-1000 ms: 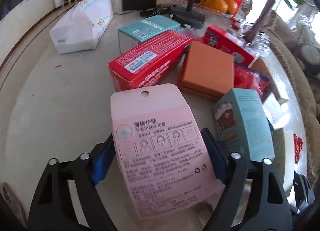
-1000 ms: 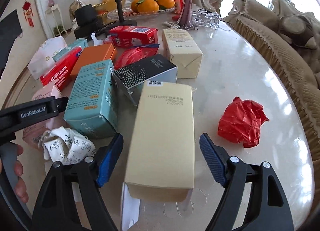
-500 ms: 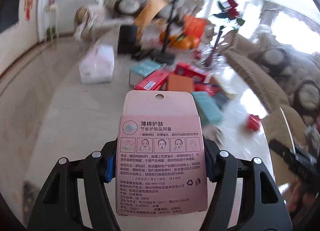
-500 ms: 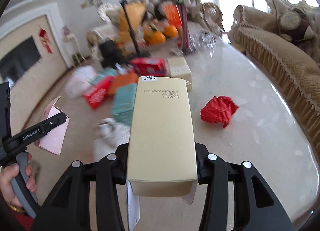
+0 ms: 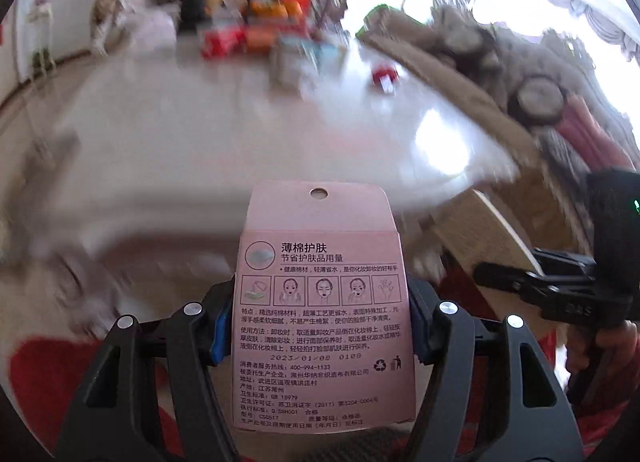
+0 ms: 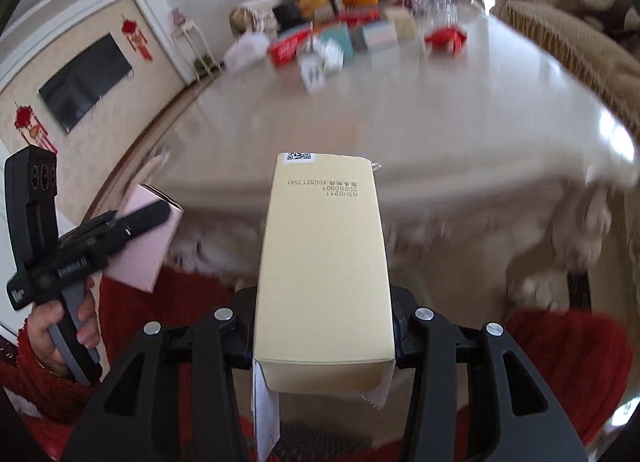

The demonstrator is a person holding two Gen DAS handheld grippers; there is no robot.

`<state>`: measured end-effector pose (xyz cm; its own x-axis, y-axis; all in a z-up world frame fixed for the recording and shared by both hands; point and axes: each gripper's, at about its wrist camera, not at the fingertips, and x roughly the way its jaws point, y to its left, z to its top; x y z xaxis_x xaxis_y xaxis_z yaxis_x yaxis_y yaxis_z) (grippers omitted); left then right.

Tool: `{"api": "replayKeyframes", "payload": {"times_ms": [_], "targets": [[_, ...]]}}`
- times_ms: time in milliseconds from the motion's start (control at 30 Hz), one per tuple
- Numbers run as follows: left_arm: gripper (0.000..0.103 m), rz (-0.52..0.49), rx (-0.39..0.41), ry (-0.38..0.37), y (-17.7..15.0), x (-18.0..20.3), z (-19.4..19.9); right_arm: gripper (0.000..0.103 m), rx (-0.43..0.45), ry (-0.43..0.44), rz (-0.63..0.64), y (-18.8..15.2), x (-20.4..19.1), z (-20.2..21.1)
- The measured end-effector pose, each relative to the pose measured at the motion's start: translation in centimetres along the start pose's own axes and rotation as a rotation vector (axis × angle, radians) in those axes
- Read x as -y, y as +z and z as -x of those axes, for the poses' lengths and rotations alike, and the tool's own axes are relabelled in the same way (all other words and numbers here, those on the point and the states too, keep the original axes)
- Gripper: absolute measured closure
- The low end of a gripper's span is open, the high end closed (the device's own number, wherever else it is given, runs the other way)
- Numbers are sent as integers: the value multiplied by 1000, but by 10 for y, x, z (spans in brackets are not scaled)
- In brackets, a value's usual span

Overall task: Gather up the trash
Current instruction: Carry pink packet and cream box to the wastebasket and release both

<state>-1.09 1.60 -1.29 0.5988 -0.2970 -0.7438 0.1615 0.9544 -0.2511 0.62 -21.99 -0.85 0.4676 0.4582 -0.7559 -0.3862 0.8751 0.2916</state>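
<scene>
The left gripper (image 5: 322,326) is clamped on a pink carton (image 5: 322,302) and the right gripper (image 6: 324,326) on a cream box (image 6: 324,262), both held off the counter (image 6: 400,121) near the person's lap. Judged step: carrying to disposal. No bin is visible; the next move calls for locating one before release.

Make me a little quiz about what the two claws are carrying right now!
1. True or false: the left claw is clamped on a pink cotton-pad box.
2. Which colour is the carton in the right claw? A) red B) pale yellow C) teal
3. Fill in: the crumpled red wrapper lies on the ____.

Key: 1 true; 2 B; 3 table
</scene>
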Motion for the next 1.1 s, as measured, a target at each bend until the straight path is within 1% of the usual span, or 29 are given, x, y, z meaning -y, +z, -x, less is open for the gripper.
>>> {"api": "replayKeyframes", "payload": {"times_ms": [33,67,133,200,233,300,333,433,567,733,767,800,833,900,933,1100], "targets": [[39,-7,-29,-13,-10,4,-8,59,-33,-8,-17,-12,0,-9],[39,-18,-61,-9,-20,7,-19,59,-53,-14,-23,-17,3,-14],[39,-35,-101,0,-31,9,-35,59,-98,-59,-33,-32,5,-33],[39,-49,-147,8,-42,11,-54,59,-118,-103,-31,-40,8,-45],[39,-51,-169,3,-46,11,-64,59,-133,-115,-41,-43,10,-53],[39,-58,-208,16,-54,11,-80,59,-164,-125,-57,-48,15,-69],[39,-59,-224,17,-56,10,-89,59,-172,-132,-61,-56,18,-68],[39,-44,-269,9,-58,7,-111,59,-216,-142,-72,-64,26,-85],[38,-57,-284,32,-61,5,-127,59,-255,-147,-82,-68,33,-105],[36,-35,-325,41,-56,5,-146,58,-255,-154,-53,-64,34,-112],[31,-36,-327,54,-56,5,-148,54,-252,-162,-43,-64,34,-113],[30,-38,-322,64,-56,3,-149,42,-254,-176,-28,-63,33,-114],[30,-43,-314,75,-56,3,-149,37,-249,-209,-5,-63,32,-116],[30,-43,-307,84,-56,2,-149,35,-231,-256,25,-63,28,-114],[30,-39,-306,88,-56,1,-149,35,-232,-264,35,-63,27,-113],[30,-38,-287,96,-55,-4,-138,35,-241,-236,8,-65,30,-109]]}}
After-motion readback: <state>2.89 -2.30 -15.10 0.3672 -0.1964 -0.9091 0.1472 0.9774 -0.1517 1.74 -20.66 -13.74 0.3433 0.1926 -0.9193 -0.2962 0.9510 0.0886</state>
